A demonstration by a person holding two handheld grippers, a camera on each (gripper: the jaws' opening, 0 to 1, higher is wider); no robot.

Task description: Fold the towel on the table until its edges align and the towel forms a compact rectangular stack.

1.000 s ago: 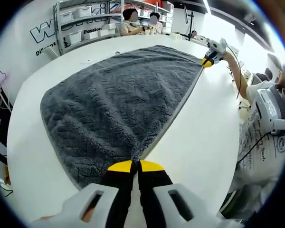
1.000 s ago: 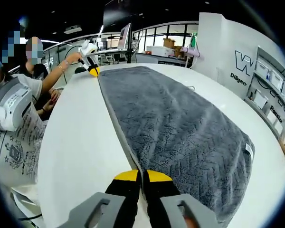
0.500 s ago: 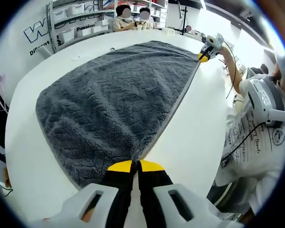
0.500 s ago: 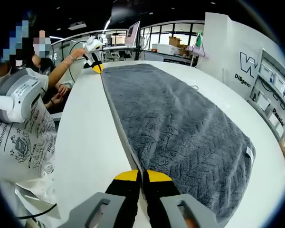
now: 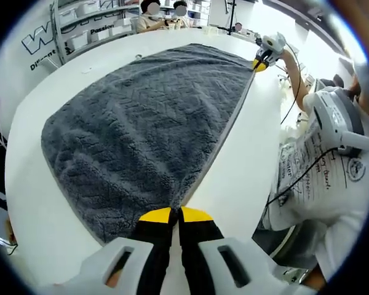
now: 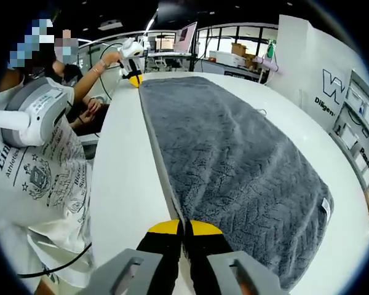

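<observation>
Grey towel point(image 5: 141, 123) lies flat on white table point(image 5: 252, 153). Your left gripper point(image 5: 175, 215) pinches one near corner, right gripper point(image 6: 184, 227) the other. Keep both clamped tight, lift level, carry near edge evenly over onto far edge.

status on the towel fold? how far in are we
Early. Done: both near corners are pinched, the left gripper shut on one corner of the grey towel, the right gripper shut on the other. In hand: nothing beyond that grip, since the towel lies flat and spread across the white table. Left: every fold, edge alignment, the compact stack.
</observation>
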